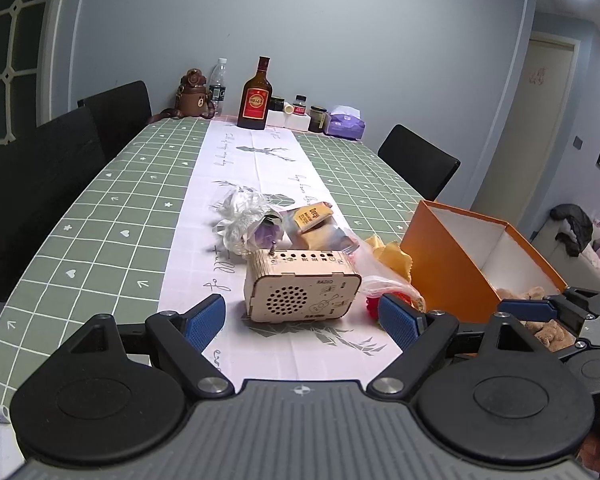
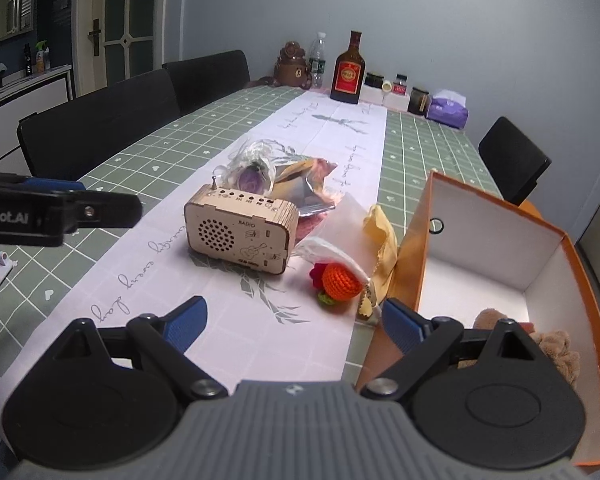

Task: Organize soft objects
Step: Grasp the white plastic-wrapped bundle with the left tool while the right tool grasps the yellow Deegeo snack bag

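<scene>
Beside the orange box's [image 2: 496, 240] near-left corner on the table runner lies our crocheted orange toy [image 2: 341, 278], half in its clear bag. It sits just ahead of our right gripper [image 2: 296, 326], jaws apart; left gripper [image 1: 302, 320], equally spread, faces the wooden radio [image 1: 300, 286].

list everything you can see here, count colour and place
wooden radio: 1, pale wood, on the white runner, centre
crochet fruit: 1, orange with red and green, in a clear bag beside the box
yellow cloth: 1, yellow, against the box's left wall
orange box: 1, orange outside, white inside, open, right
plush toy: 1, tan, inside the box
purple flower: 1, in clear wrap, behind the radio
snack packets: a few, yellow, behind the radio
brown bottle: 1, red label, far end
tissue pack: 1, purple, far end
chairs: 3, black, around the table
left gripper: open, blue pads
right gripper: open, blue pads
</scene>
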Available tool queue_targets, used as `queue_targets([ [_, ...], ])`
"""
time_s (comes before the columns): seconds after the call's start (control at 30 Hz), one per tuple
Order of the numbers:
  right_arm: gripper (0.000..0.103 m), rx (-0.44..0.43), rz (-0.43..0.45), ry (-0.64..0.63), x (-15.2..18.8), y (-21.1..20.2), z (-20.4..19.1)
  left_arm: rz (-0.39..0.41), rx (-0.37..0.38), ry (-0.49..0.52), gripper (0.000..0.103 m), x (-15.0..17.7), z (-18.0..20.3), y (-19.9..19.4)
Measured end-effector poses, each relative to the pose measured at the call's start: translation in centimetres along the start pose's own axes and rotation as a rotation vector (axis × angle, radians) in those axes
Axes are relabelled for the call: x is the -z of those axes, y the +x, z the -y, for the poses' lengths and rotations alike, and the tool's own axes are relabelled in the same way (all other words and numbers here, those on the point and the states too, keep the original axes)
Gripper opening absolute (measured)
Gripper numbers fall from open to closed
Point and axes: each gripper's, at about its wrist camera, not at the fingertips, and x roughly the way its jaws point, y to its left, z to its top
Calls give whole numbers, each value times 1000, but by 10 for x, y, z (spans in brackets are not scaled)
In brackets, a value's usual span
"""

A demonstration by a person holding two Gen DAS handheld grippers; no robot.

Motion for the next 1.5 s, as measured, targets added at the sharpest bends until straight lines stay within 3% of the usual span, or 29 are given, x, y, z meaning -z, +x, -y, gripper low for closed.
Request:
queue_targets([
  [0.33, 89, -58, -77, 0, -33, 20, 23, -35, 47, 10, 96, -21, -8, 24],
  [0.63, 89, -105, -95, -20, -86, 56, 36, -87, -2, -42, 96, -63, -24, 77],
  [1.0, 89, -143, -145, -5, -136, 142, 34, -175, -4, -171, 96, -101, -46, 155],
  [1.37, 88, -133, -234, -20, -144, 213, 24, -288, -68, -156, 96, -100, -56, 220],
  [1.47, 72, -126, -247, -25, -144, 220, 24, -310, -74, -186, 96, -96, -64, 231],
  [1.5, 72, -128, -255, -21, -143, 222, 24, -319, -71, -195, 96, -94, -66, 233],
])
